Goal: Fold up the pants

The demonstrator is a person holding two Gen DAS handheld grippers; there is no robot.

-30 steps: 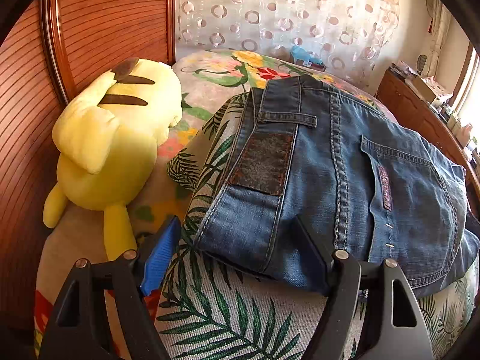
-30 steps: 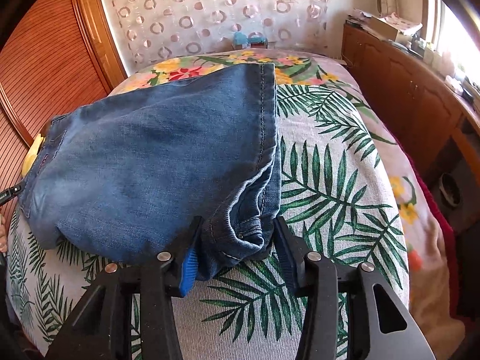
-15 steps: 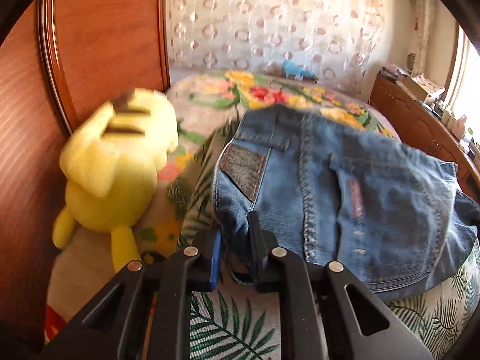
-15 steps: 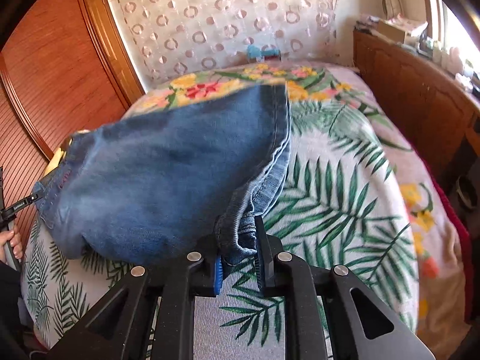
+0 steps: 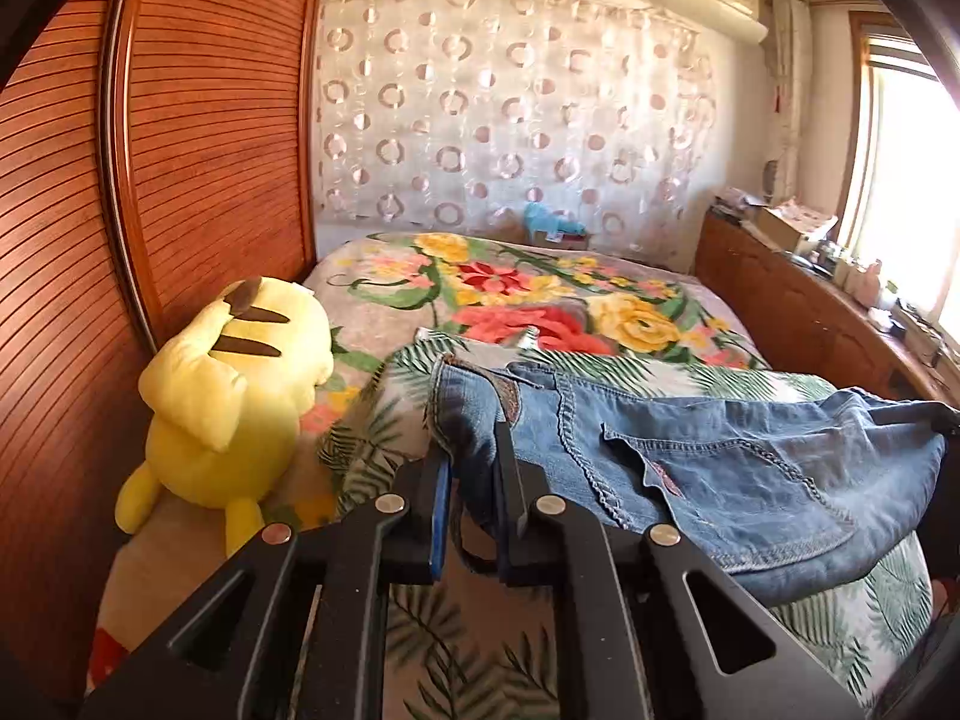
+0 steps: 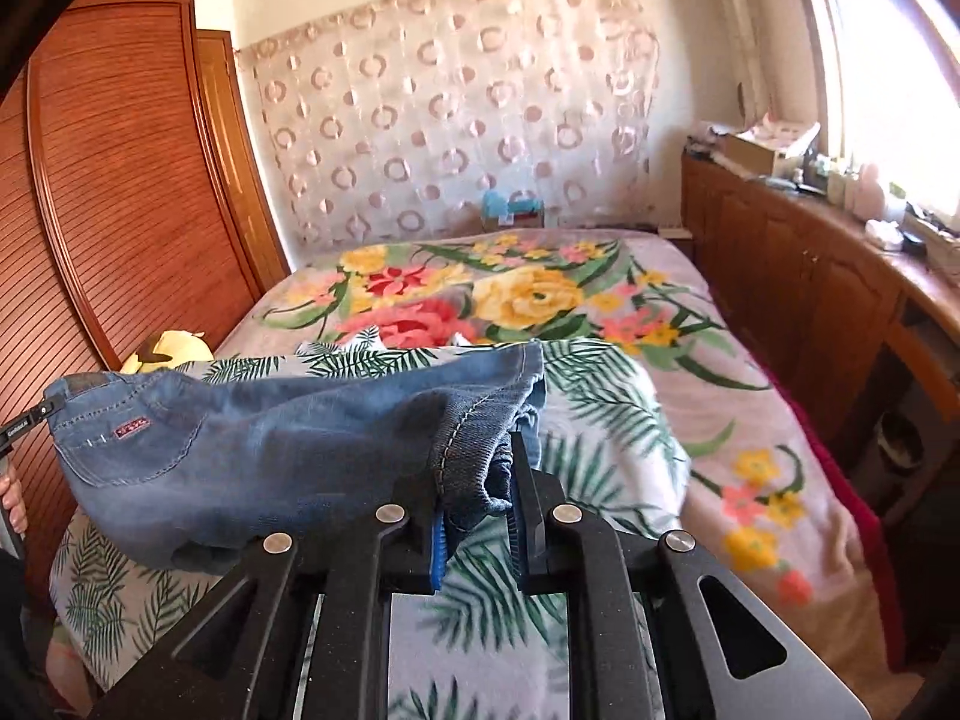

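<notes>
The folded blue jeans (image 5: 750,468) hang lifted above the leaf-print sheet (image 5: 480,630) on the bed, stretched between both grippers. My left gripper (image 5: 471,450) is closing its jaws on the waistband end near the leather patch, with the denim pinched between the pads. My right gripper (image 6: 480,480) is shut on the bunched hem end of the jeans (image 6: 270,456). In the right wrist view the left gripper's tip (image 6: 24,420) shows at the far left edge, with a hand (image 6: 12,498) beneath it.
A yellow plush toy (image 5: 234,396) lies at the bed's left side against the slatted wooden wardrobe (image 5: 210,120). A floral blanket (image 6: 528,294) covers the far half of the bed. A wooden cabinet (image 6: 810,300) with clutter on top runs along the right.
Both grippers went from open around the jeans' ends to clamped on them. They then rose, lifting the jeans off the sheet, and both views now look more level into the room.
</notes>
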